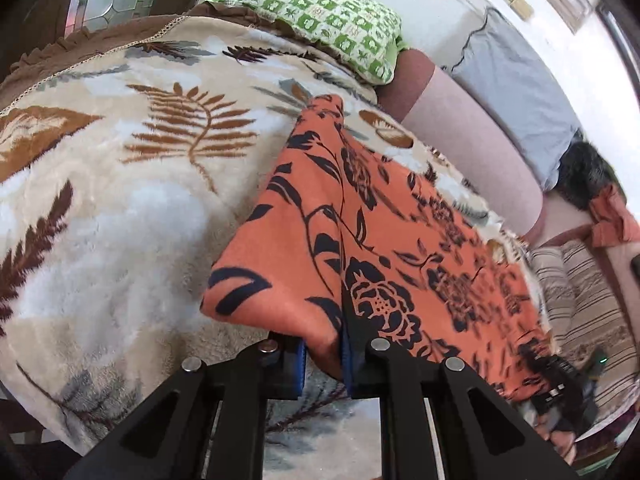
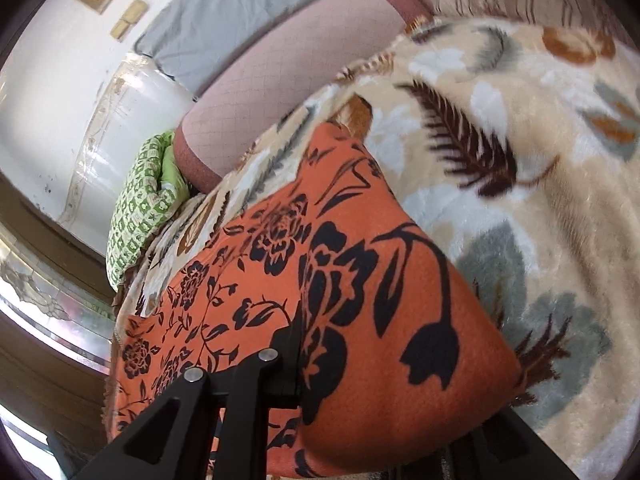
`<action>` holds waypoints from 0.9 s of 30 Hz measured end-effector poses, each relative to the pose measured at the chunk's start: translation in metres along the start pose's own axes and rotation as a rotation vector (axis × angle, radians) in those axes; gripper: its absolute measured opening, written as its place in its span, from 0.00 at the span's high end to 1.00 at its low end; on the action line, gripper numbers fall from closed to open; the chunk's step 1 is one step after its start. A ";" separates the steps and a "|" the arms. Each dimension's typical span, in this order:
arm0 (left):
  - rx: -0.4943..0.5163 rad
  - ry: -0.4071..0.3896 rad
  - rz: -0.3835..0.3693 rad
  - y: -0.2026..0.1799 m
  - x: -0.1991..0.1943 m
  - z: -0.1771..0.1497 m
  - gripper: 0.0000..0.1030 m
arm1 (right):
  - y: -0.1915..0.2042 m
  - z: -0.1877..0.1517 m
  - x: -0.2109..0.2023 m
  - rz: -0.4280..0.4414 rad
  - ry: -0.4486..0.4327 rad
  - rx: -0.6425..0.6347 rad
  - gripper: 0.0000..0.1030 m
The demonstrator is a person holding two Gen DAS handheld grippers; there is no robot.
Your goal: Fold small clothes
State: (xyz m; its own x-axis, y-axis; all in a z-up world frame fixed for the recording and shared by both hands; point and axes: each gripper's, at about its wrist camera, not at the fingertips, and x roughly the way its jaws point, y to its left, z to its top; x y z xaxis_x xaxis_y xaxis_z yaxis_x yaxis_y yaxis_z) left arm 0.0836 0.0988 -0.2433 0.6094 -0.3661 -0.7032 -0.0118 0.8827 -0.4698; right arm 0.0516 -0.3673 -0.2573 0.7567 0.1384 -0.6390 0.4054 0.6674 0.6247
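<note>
A: Big picture first: a plush cream blanket with brown fern leaves (image 1: 120,184) fills the left half of the left wrist view. Across it, centre to lower right, runs the orange cloth with black flower print (image 1: 360,216).

B: Its near edge is raised, and the far end, up at centre frame, rests on the blanket.

A: A green-and-white patterned pillow (image 1: 320,16) sits at the top. Now the left gripper (image 1: 324,364), bottom centre: narrow, blue pads pinching a corner of the cloth.

B: And the right gripper (image 2: 296,364), lower centre of its own view, has cloth draped over it. It looks clamped on that edge, though one finger is hidden.

A: So I'd call this mid-fold, near edge lifted.

B: Next move, I reckon: carry both corners evenly toward the far edge, keeping the hem taut.
</note>
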 end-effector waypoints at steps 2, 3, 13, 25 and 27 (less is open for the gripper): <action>0.010 -0.005 0.008 0.000 -0.005 0.002 0.77 | -0.010 0.001 0.004 0.019 0.035 0.069 0.74; -0.017 -0.003 0.005 0.004 -0.009 0.002 0.74 | -0.017 0.002 0.004 0.030 0.050 0.112 0.65; -0.254 -0.006 -0.075 0.050 -0.032 -0.013 0.43 | -0.059 0.012 -0.082 -0.038 -0.285 0.334 0.44; -0.313 -0.028 -0.090 0.051 -0.016 0.001 0.31 | 0.115 -0.053 -0.021 0.254 0.037 -0.219 0.50; -0.293 -0.016 -0.075 0.045 -0.011 0.003 0.31 | 0.128 -0.064 -0.001 0.264 0.105 -0.223 0.50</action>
State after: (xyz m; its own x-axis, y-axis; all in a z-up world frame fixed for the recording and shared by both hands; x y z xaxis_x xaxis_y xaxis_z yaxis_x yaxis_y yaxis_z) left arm 0.0786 0.1429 -0.2552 0.6297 -0.4205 -0.6532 -0.1927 0.7300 -0.6557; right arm 0.0698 -0.2353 -0.2056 0.7588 0.3938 -0.5188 0.0726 0.7404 0.6682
